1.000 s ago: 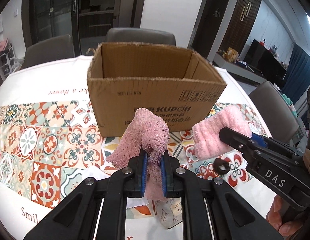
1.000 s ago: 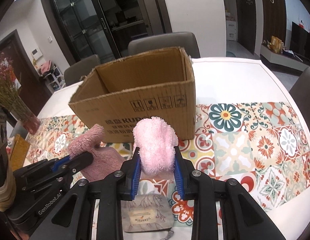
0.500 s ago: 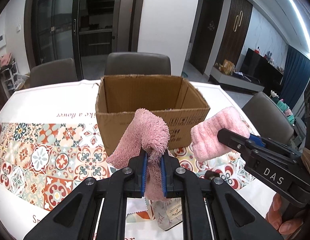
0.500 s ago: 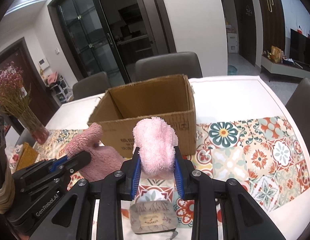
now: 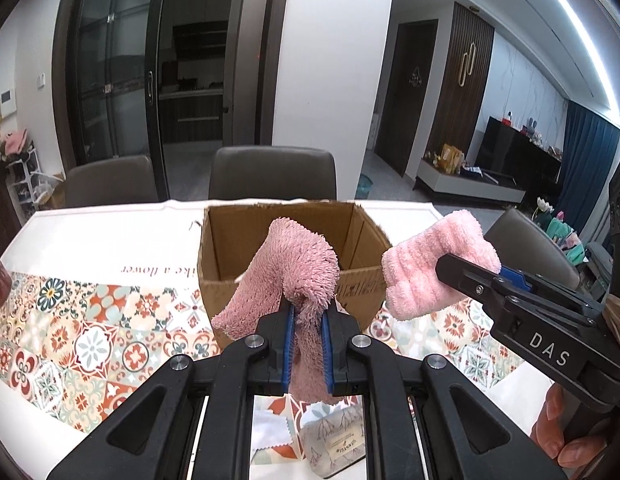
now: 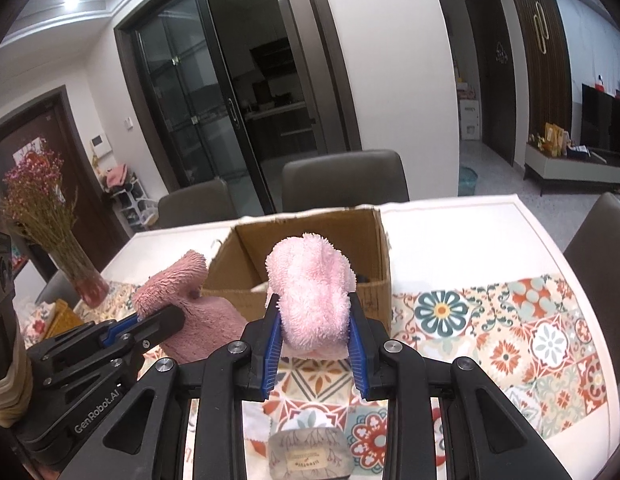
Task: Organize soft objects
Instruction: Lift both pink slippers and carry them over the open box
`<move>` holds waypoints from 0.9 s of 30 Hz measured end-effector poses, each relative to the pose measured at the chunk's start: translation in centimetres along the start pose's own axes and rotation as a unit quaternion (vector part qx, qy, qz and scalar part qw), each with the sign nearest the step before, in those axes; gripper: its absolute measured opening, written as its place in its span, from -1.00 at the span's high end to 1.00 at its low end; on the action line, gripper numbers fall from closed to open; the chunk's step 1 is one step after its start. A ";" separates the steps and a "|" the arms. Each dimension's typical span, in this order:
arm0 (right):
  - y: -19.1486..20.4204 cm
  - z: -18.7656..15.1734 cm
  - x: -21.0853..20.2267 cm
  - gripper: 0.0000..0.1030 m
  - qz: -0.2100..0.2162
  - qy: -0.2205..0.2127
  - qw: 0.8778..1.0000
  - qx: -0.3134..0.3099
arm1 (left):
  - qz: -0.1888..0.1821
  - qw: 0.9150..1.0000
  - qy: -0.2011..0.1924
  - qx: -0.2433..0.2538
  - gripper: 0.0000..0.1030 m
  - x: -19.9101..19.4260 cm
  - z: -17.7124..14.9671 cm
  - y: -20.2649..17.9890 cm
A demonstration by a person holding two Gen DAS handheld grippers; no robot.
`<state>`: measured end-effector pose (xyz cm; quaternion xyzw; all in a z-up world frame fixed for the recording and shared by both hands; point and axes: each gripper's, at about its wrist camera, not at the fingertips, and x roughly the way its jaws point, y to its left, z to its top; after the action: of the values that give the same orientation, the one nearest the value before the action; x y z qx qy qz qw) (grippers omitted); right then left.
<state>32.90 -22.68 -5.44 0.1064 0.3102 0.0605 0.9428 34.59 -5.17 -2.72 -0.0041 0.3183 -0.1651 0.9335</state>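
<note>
A cardboard box stands open-topped at the centre of the left wrist frame, on a table covered by a patterned cloth. Its near rim is ragged — the inside looks mostly bare. White cloth lies clear to the left of the box and behind it; chairs line the far edge. In the right wrist frame a vase of dried flowers stands at the left table edge.

The left gripper is clamped on a dusty-pink shaggy towel, which arches above the jaws and droops left, held in front of the box. The right gripper is clamped on a paler pink fluffy towel, bunched into a thick roll, just right of the first — apart from it. A small floral pouch lies on the table beneath the grippers, at the bottom centre.
</note>
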 end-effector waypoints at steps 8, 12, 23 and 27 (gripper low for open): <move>0.3 1.6 -1.0 0.40 0.005 -0.027 1.000 -0.006 | 0.008 1.000 -0.026 0.008 0.75 -0.9 1.6 -0.2; 0.4 2.5 -1.2 0.40 0.007 -0.037 0.999 -0.010 | 0.011 0.999 -0.037 0.011 0.74 -1.1 2.4 -0.1; 1.0 4.7 -1.1 0.40 0.006 -0.068 0.997 -0.021 | 0.025 0.997 -0.064 0.028 0.74 -0.9 4.5 0.3; 1.0 5.5 -0.6 0.40 0.005 -0.074 0.997 -0.023 | 0.029 0.996 -0.072 0.034 0.74 -0.4 5.4 0.3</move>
<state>35.64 -22.69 -0.50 0.0902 0.2380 0.0642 0.9649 37.57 -5.24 1.80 0.0254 0.2448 -0.1478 0.9579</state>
